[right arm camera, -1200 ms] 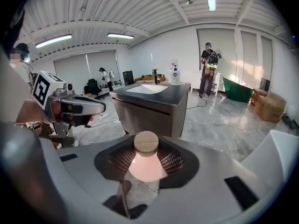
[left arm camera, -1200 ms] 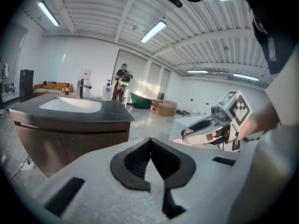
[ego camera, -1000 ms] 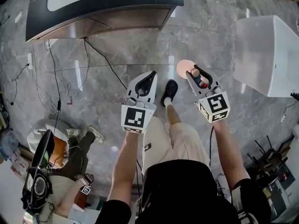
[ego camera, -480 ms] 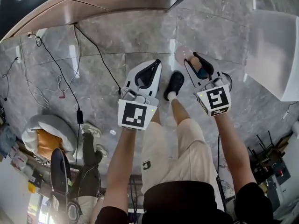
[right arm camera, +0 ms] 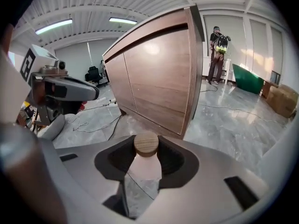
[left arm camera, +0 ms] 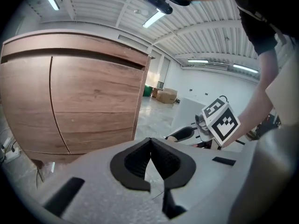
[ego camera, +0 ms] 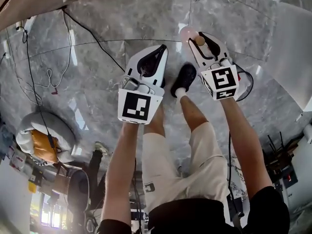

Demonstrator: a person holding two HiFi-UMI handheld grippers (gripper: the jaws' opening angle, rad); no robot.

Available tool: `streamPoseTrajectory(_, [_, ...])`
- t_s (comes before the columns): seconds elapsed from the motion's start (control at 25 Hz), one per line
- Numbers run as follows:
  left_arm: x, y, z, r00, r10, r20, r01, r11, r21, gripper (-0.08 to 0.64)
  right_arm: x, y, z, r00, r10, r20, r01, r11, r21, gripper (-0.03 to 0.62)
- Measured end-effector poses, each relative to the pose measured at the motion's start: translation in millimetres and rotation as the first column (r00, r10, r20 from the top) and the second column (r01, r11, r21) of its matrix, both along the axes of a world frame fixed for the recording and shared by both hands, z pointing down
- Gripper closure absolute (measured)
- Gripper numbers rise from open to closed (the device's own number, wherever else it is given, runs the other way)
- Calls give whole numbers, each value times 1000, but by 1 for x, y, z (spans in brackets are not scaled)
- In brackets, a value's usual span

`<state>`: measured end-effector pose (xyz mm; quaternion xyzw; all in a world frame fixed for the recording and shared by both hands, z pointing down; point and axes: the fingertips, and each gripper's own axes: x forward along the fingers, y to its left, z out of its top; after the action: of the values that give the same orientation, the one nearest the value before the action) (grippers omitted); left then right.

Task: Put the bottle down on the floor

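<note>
The bottle has a pale pink body (right arm camera: 144, 168) and a round wooden cap (right arm camera: 146, 144). My right gripper (right arm camera: 145, 148) is shut on its neck, just under the cap. In the head view the right gripper (ego camera: 199, 37) holds the bottle (ego camera: 187, 32) out above the grey marble floor (ego camera: 97, 91), ahead of the person's black shoe (ego camera: 184, 78). My left gripper (ego camera: 160, 51) hangs beside it on the left, shut, with nothing between its jaws. In the left gripper view, the left gripper (left arm camera: 150, 143) has its black pads meeting at the tips.
A wooden counter (right arm camera: 159, 78) stands close ahead, its edge (ego camera: 44, 1) at the head view's top left. Black cables (ego camera: 83, 30) trail over the floor at the left. A white box (ego camera: 292, 38) sits at the right. A person (right arm camera: 217, 55) stands far off.
Both grippers have moved forward and a little up the head view, with the bottle still held in the right one. The counter has slid toward the top edge of that view.
</note>
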<state>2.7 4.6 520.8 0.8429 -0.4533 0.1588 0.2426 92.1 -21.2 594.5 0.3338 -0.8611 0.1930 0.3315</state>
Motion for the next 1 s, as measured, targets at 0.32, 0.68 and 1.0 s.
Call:
streamPoseTrajectory(0.32, [4,-11,73,998,56,23,-56,998,12,543,4,-21,98,997,-60,-49,60,998,6,451])
streamPoseTrajectory(0.68, [12,-28,150,991,133,15,-133,991,26,541,4,-44,186,992,-116,-56,117,993,15,451])
streamPoseTrajectory(1.0, [-4,-35,207,987,154,36,-154,988,-1,541,6,-60,249,991,-125,-56,126,992,16,451])
